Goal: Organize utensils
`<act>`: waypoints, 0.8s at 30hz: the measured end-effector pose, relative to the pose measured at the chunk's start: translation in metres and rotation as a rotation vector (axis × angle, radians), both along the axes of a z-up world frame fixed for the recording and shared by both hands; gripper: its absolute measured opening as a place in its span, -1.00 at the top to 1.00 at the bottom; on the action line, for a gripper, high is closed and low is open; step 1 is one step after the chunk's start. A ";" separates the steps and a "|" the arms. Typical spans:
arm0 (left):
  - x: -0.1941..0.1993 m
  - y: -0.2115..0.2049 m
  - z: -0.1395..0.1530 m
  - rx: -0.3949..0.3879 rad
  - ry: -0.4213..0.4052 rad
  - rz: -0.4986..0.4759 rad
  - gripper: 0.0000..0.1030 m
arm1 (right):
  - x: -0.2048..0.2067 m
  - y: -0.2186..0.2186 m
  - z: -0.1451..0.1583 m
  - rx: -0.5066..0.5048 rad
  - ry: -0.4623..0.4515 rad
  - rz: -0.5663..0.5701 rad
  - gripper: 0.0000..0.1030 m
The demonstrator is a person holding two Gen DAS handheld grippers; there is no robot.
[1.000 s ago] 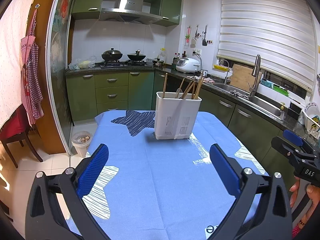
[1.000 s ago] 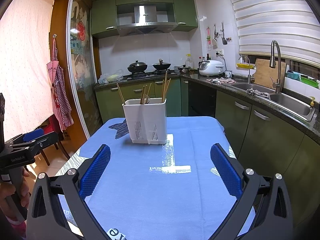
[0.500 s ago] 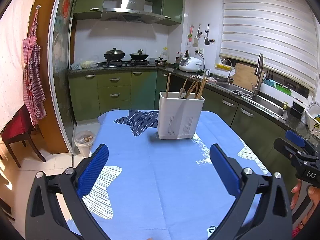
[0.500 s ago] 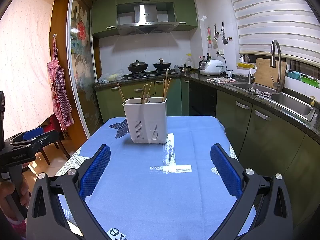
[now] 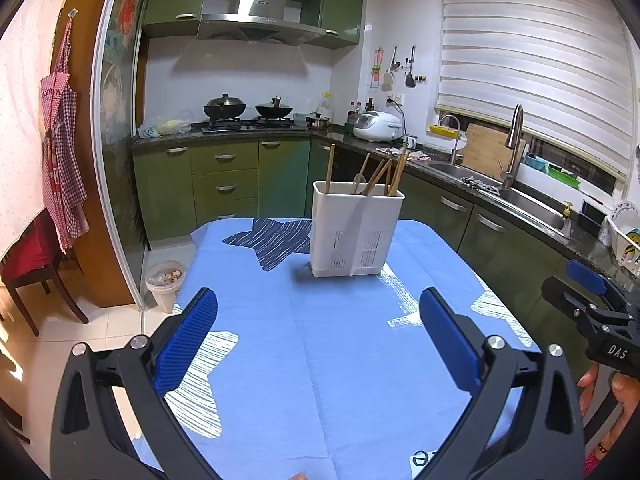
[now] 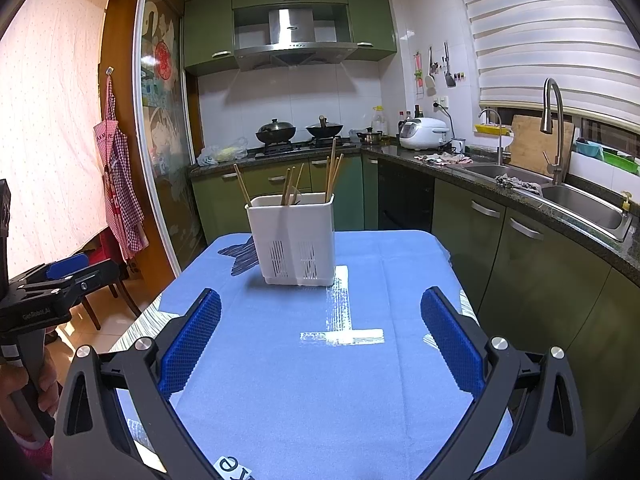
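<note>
two open grippers, one full holder ahead

both grippers hang low over the near end of the table, pointed up its length. the left gripper [image 5: 318, 338] has its blue pads spread wide with nothing between them; the right gripper [image 6: 320, 338] is spread the same and carries nothing. each shows at the edge of the other's view, so they sit side by side, well apart.

straight ahead of both, well beyond the fingertips, the white holder [image 5: 357, 234] stands upright on the blue cloth [image 5: 320, 380]. wooden chopsticks [image 6: 331, 170] and what looks like a spoon handle poke out of its top, leaning at mixed angles. no loose utensil shows on the cloth between the grippers and the holder.

that fits two readings: the utensils already stand gathered in the holder, or they wait there to be sorted between its compartments. the pictures do not settle which, nor how the inside is divided.

for any grip here, thin sticks want a pinch across the shaft near the top, one gripper only, with the other kept clear so the light holder is not knocked over.
</note>
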State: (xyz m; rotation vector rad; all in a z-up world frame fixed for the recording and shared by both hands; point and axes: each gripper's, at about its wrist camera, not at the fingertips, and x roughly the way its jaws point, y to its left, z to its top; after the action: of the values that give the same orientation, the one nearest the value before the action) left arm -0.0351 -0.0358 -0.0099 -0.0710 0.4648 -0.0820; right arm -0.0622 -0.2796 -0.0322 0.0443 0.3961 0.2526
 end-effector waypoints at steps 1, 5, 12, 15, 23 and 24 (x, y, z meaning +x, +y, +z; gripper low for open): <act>0.000 0.000 0.000 -0.004 0.000 -0.002 -0.87 | 0.000 0.001 0.000 -0.001 -0.001 -0.001 -0.91; 0.001 -0.001 0.000 -0.002 0.004 0.002 -0.87 | 0.000 0.001 -0.001 -0.002 0.002 -0.001 -0.91; 0.002 -0.002 0.001 0.001 -0.002 0.000 -0.87 | 0.003 -0.001 -0.005 -0.003 0.008 0.002 -0.91; 0.004 0.000 0.001 -0.009 0.008 -0.006 -0.87 | 0.004 -0.001 -0.006 -0.004 0.008 0.002 -0.91; 0.009 0.006 -0.001 -0.071 0.038 -0.036 -0.87 | 0.004 0.000 -0.006 -0.003 0.009 0.002 -0.91; 0.010 0.007 -0.001 -0.079 0.039 -0.044 -0.87 | 0.004 0.000 -0.006 -0.004 0.010 0.002 -0.91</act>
State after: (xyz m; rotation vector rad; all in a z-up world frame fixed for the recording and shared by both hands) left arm -0.0255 -0.0288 -0.0110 -0.1399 0.5022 -0.1425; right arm -0.0584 -0.2799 -0.0382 0.0416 0.4063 0.2539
